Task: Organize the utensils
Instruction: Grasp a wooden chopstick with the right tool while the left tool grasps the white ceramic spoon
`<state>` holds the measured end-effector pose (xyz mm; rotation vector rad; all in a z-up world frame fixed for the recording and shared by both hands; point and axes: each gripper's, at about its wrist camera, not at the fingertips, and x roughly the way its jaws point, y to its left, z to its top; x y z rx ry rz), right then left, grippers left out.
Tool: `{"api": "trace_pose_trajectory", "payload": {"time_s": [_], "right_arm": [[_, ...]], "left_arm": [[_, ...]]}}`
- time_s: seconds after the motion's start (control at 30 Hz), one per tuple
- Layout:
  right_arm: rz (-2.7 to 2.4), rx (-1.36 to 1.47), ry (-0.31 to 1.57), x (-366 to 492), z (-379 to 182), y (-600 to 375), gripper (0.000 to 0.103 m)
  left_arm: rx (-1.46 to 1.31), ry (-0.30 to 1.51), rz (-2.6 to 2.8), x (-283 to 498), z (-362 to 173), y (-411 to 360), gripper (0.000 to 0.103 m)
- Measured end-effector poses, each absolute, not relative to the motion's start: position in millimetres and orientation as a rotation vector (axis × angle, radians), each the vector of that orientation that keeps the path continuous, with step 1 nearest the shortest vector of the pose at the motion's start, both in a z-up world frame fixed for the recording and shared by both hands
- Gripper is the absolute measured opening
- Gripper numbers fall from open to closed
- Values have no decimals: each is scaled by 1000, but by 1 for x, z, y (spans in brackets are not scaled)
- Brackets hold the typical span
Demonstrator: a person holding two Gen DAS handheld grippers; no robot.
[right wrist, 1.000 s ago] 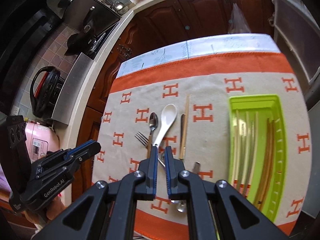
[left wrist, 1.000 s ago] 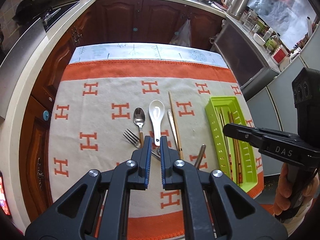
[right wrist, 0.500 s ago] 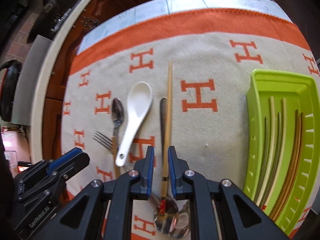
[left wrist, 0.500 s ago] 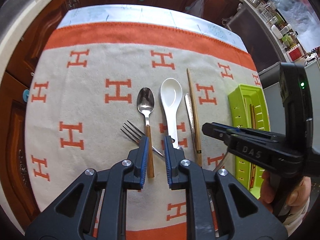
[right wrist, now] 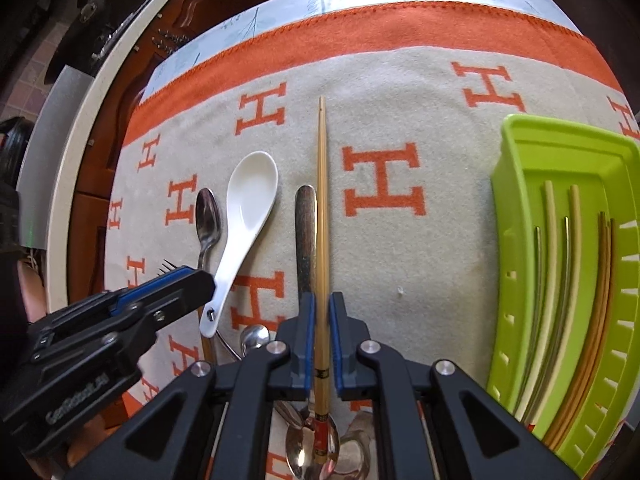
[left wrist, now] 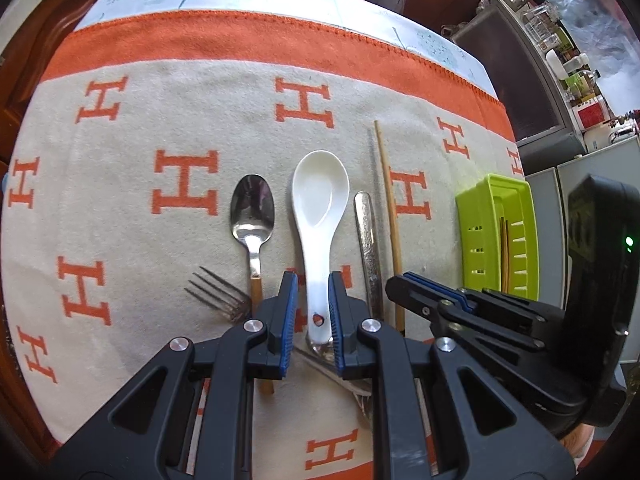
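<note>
A white ceramic spoon (left wrist: pixel 318 216) lies on the H-patterned cloth; my left gripper (left wrist: pixel 312 312) is open with its fingers on either side of the spoon's handle. A wooden chopstick (right wrist: pixel 322 208) lies beside a metal handle (right wrist: pixel 305 236); my right gripper (right wrist: pixel 320 336) is open and straddles the chopstick's near end. A metal spoon with a wooden handle (left wrist: pixel 253 216) and a fork (left wrist: pixel 218 294) lie left of the white spoon. The green tray (right wrist: pixel 516 184) at the right holds several chopsticks.
More metal spoons (right wrist: pixel 312 444) lie under my right gripper near the cloth's front edge. The cloth (left wrist: pixel 180 92) covers the table; dark wooden cabinets and a worktop lie beyond its far and left edges.
Both grippers have come down and forward toward the cloth. The left now straddles the white spoon's handle and the right straddles the chopstick.
</note>
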<state>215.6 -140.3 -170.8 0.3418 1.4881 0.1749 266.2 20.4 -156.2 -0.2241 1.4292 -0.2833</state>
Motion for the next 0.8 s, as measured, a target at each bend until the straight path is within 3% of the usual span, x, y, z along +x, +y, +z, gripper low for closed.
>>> {"api": "trace_pose_trajectory", "payload": {"time_s": [0.8], "right_arm": [[243, 562, 1346, 191, -133, -185, 7]], "left_arm": [[-453, 1441, -281, 275, -200, 26, 13]]}}
